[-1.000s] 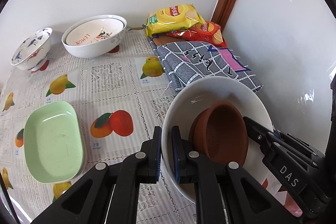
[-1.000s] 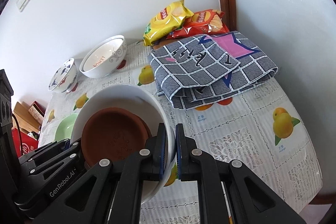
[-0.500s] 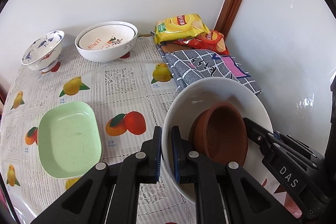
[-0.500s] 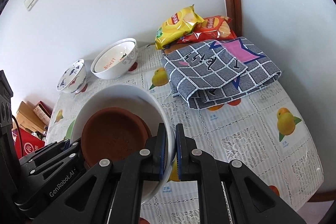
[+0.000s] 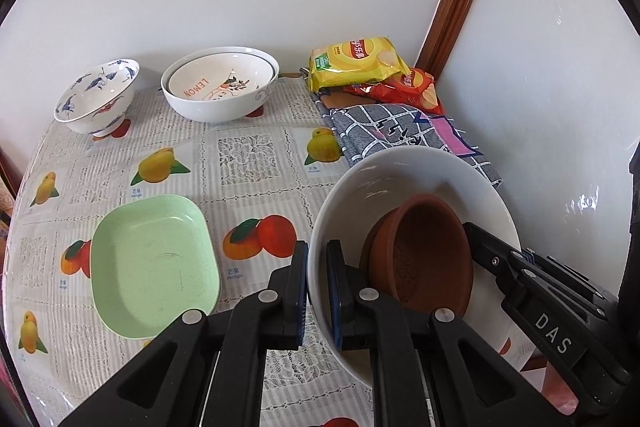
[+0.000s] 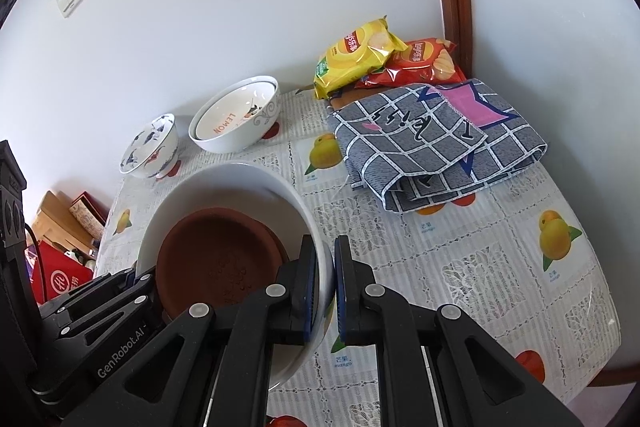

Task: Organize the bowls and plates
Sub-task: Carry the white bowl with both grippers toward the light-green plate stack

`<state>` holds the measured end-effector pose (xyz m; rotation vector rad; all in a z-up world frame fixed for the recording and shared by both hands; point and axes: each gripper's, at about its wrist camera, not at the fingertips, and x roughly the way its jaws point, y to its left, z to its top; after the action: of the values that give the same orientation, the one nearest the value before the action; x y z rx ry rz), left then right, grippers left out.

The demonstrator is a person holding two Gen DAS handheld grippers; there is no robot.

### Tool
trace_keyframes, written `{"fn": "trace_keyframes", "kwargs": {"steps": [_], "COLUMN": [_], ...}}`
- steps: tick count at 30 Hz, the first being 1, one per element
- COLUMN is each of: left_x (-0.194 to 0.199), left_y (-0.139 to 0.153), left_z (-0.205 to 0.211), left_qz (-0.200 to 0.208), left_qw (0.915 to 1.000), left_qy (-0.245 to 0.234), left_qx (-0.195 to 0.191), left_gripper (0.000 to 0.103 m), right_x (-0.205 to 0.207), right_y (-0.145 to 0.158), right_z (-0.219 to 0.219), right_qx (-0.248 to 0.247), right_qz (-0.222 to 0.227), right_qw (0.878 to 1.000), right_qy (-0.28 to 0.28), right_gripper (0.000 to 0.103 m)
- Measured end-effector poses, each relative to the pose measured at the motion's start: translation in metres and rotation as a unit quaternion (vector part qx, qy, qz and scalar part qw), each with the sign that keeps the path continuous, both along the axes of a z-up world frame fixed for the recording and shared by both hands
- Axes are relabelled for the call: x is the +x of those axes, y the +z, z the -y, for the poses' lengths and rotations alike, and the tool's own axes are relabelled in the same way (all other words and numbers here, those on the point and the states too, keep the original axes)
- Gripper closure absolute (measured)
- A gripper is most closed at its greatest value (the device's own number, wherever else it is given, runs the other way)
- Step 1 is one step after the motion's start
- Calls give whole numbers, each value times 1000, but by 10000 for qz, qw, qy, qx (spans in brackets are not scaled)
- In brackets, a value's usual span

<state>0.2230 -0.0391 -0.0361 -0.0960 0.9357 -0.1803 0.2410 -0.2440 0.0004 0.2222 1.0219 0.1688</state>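
In the left wrist view, the left gripper [image 5: 317, 291] has its two fingers clamped on the left rim of a large white bowl [image 5: 384, 179], one finger outside the wall and one inside, and the bowl hangs above the table [image 5: 248, 155], which is covered by a fruit-print cloth. A brown clay bowl [image 5: 424, 251] lies tilted inside the white bowl, leaning toward its right side. The right gripper [image 5: 472, 231] comes in from the lower right and grips the opposite rim of the white bowl. On the table to the left sits a light green rectangular dish [image 5: 154, 263]. Further back, near the wall, stand a blue-patterned footed bowl [image 5: 98, 99] and a white bowl marked LEMON [image 5: 220, 83] nested in a larger one. To the right of these lie a yellow chip bag [image 5: 356, 63], a red chip bag [image 5: 408, 89] and a folded grey checked cloth [image 5: 392, 127]. In the right wrist view, the right gripper [image 6: 327, 287] is pinched shut on the right rim of the white bowl [image 6: 240, 179], with the brown clay bowl [image 6: 216, 263] resting inside. The left gripper [image 6: 138, 277] reaches in from the lower left and holds the far rim. Beyond them, the blue-patterned footed bowl [image 6: 152, 147], the LEMON bowl [image 6: 236, 119], both chip bags [image 6: 360, 55] and the grey checked cloth [image 6: 432, 147] sit on the table [image 6: 480, 267].
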Motion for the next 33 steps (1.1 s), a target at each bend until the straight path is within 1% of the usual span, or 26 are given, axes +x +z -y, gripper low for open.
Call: {"fn": "trace_keyframes", "kwargs": {"steps": [18,33], "left_x": [-5,-5], "left_y": [2,2], "left_z": [-31,-49], "left_qz": [30,28], "left_qw": [9997,9992], "left_qy": [231,401], "left_qx": [-70,-84], "left_gripper": [94,94], "right_x": [0,3], "right_y": [5,4], "right_z": [-29,-51], "right_qx": [16,72], "right_qz": [124,115], "right_qw": [9998,9995], "right_qy": [152,285], "right_gripper": [94,94]}}
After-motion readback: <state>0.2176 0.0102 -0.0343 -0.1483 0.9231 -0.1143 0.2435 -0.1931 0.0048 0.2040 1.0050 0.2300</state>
